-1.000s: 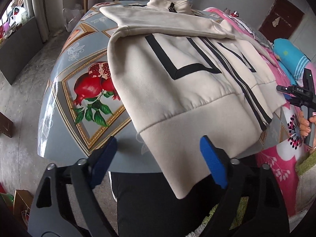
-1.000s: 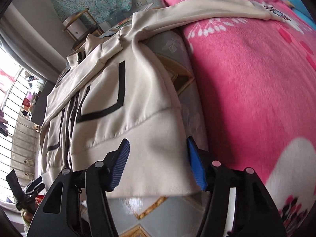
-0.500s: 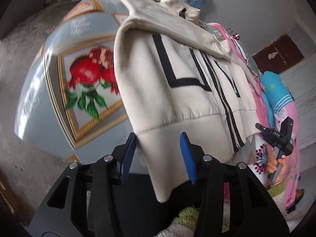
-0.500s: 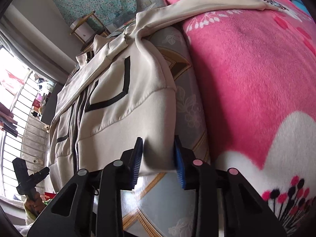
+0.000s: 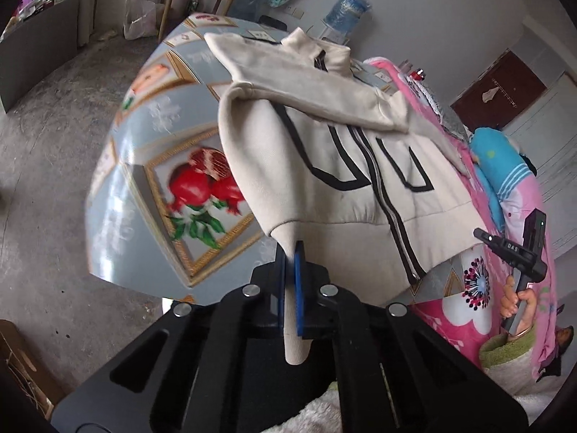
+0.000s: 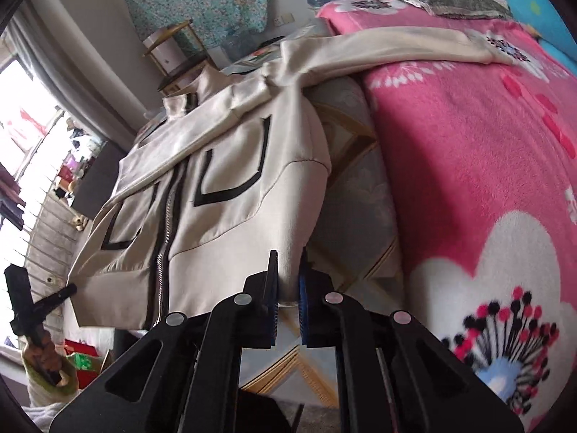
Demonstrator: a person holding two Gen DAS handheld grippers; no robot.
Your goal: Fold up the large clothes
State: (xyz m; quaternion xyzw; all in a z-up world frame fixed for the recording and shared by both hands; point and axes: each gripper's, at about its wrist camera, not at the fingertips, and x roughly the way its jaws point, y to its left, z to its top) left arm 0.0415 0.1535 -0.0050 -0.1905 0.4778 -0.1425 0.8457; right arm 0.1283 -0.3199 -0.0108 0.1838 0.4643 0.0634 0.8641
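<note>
Jacket hem corners clamped by left gripper and right gripper.

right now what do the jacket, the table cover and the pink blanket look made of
Jacket: matte cream knit, probably cotton fleece; ribbed hem, soft folds.
Table cover: likely glossy vinyl; it reflects light, with printed fruit.
Pink blanket: plush fleece, by its fuzzy nap.

table print: motion-blurred | jacket hem corner: hidden between left tool pads
</note>
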